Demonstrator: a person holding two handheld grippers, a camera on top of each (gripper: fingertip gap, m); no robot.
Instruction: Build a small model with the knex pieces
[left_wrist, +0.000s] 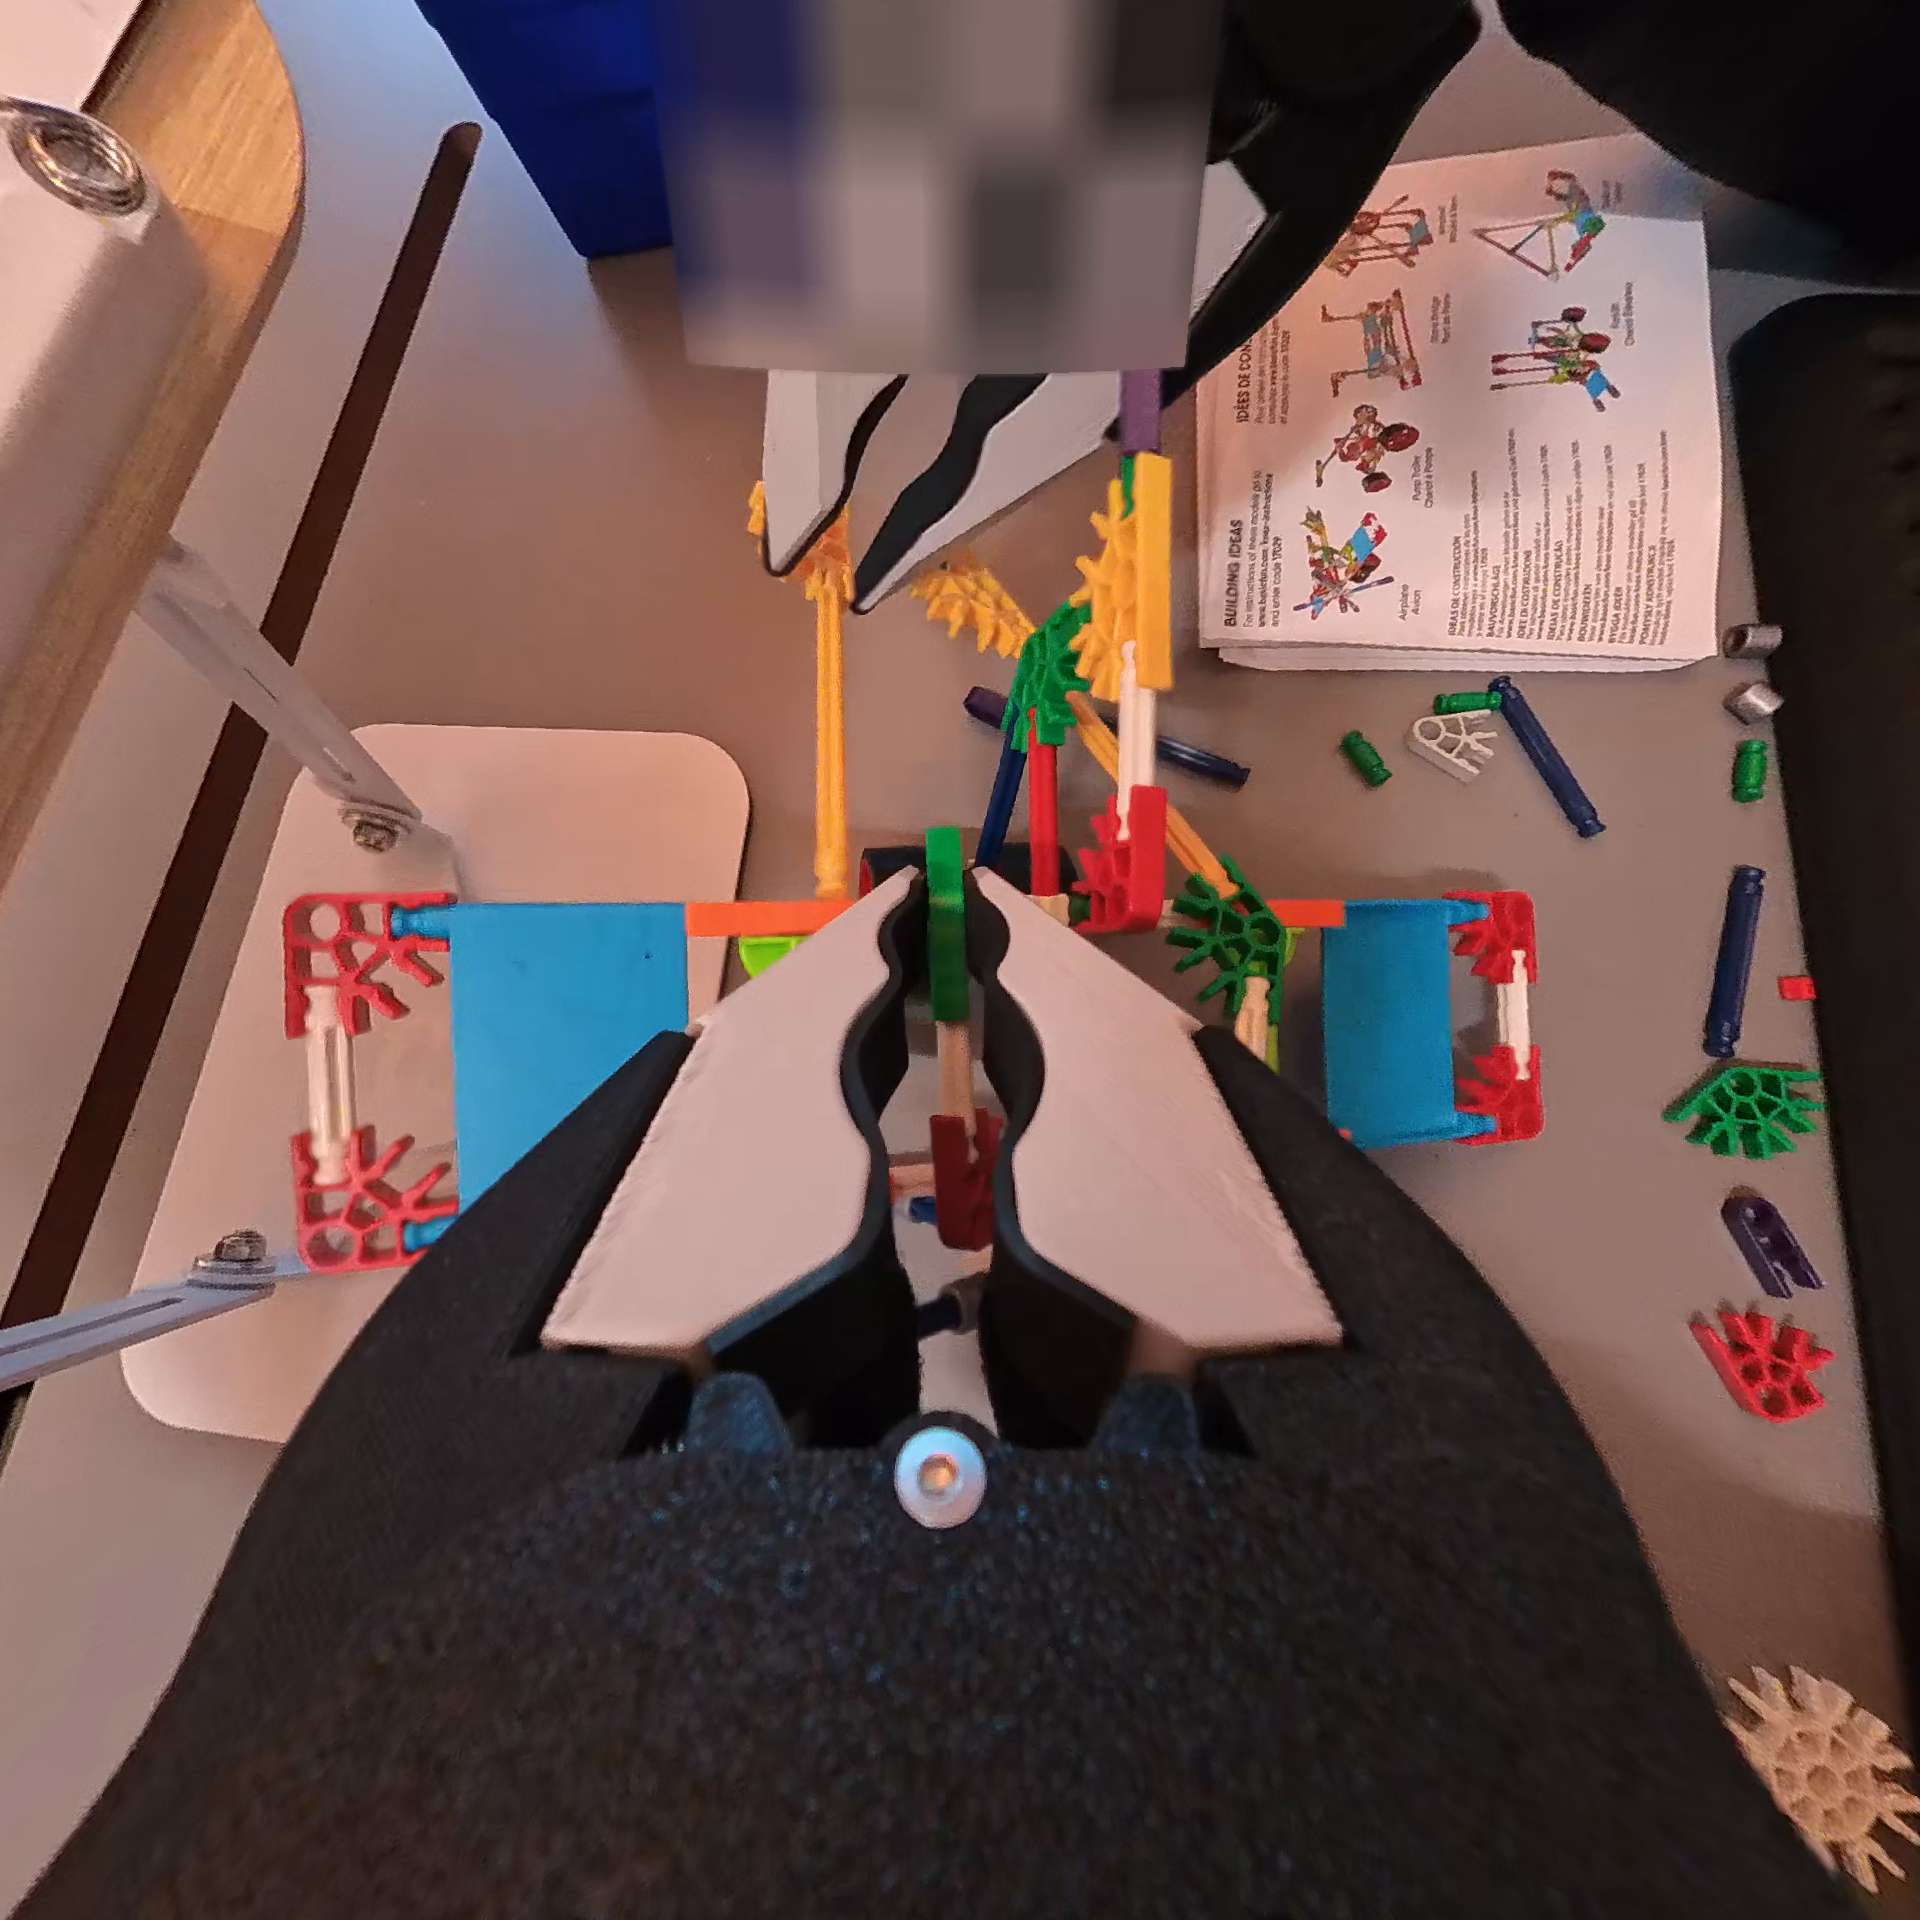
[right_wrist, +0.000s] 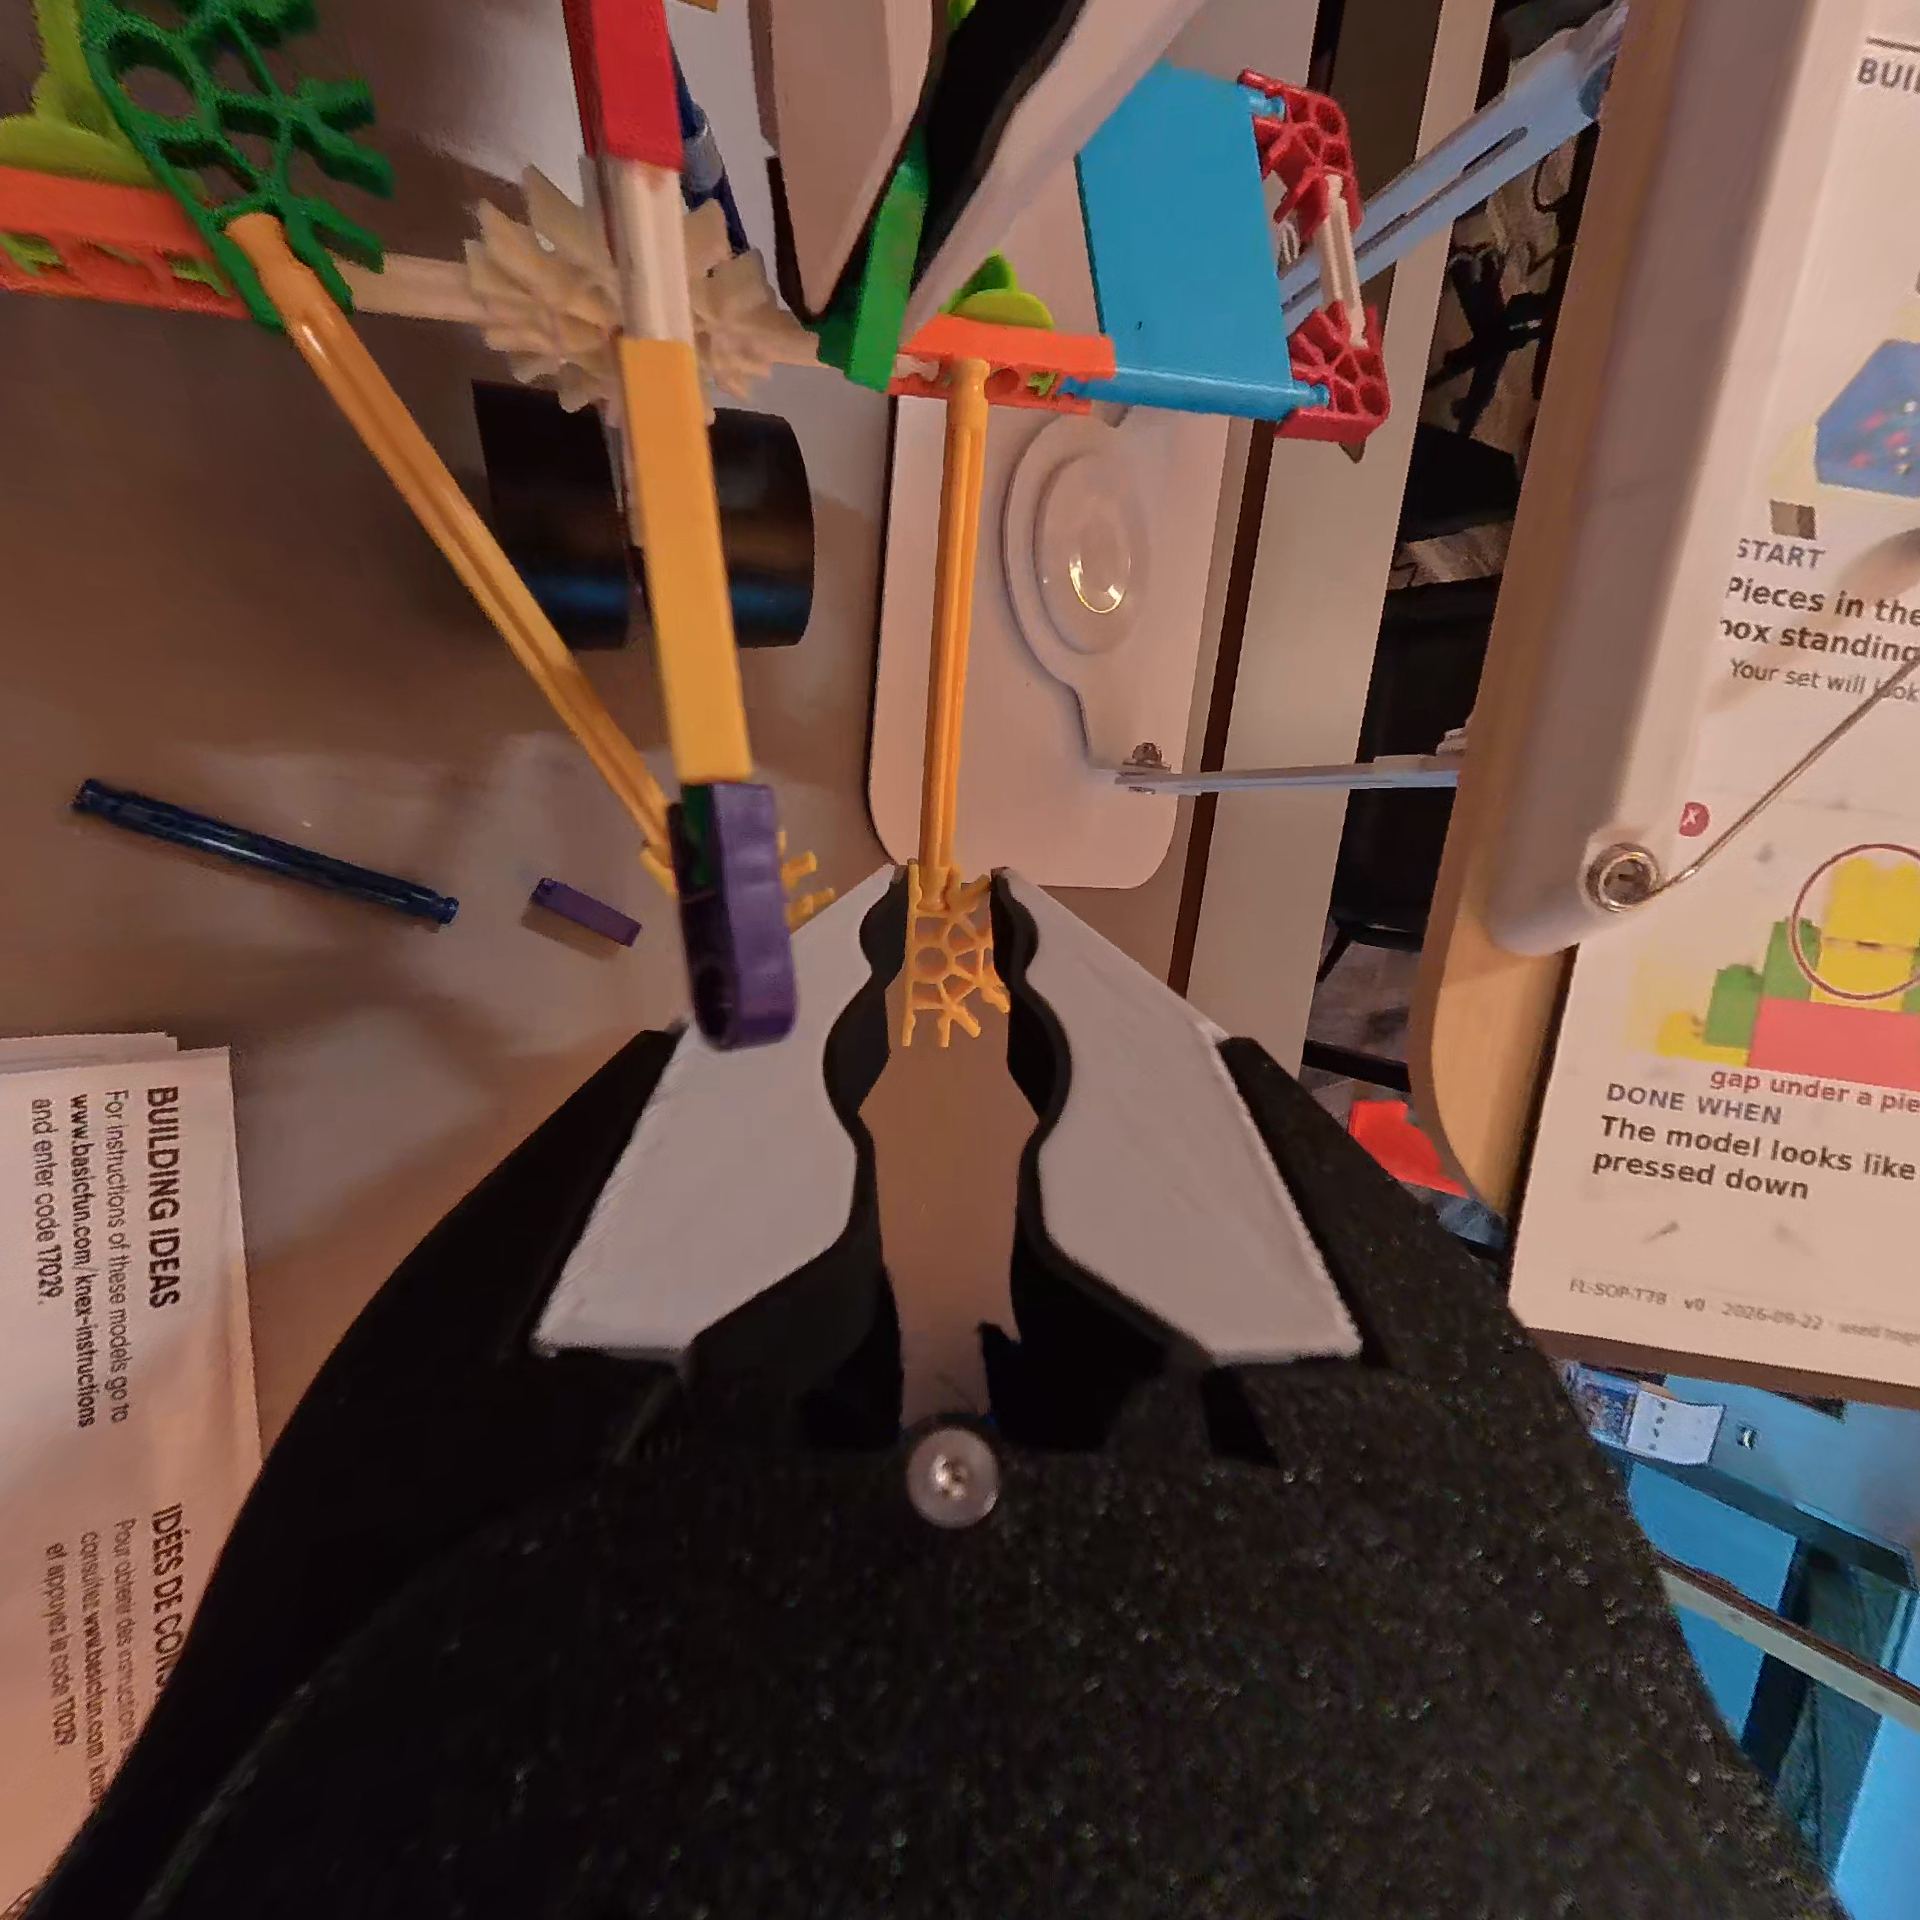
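A model of coloured plastic rods and connectors (left_wrist: 1049, 790) with blue panels (left_wrist: 566, 1023) and red corner connectors (left_wrist: 358, 945) stands on the grey table. My left gripper (left_wrist: 945, 883) is shut on a green connector (left_wrist: 948, 940) in the model's middle. My right gripper (right_wrist: 948, 883) is shut on a yellow connector (right_wrist: 945, 961) at the end of a yellow rod (right_wrist: 951, 623) that joins the model's orange bar (right_wrist: 997, 364). The right gripper also shows in the left wrist view (left_wrist: 821, 582), at the far side of the model. A purple connector (right_wrist: 738, 914) hangs beside the right gripper's left finger.
A printed leaflet (left_wrist: 1455, 416) lies at the far right. Loose blue rods (left_wrist: 1548, 753), green pieces (left_wrist: 1756, 1112), a red connector (left_wrist: 1761, 1361) and a purple piece (left_wrist: 1766, 1242) lie to the right. A white plate with metal arms (left_wrist: 561, 800) is on the left. An instruction board (right_wrist: 1745, 727) stands beside it. My right fingertips sit around 9 cm from my left ones.
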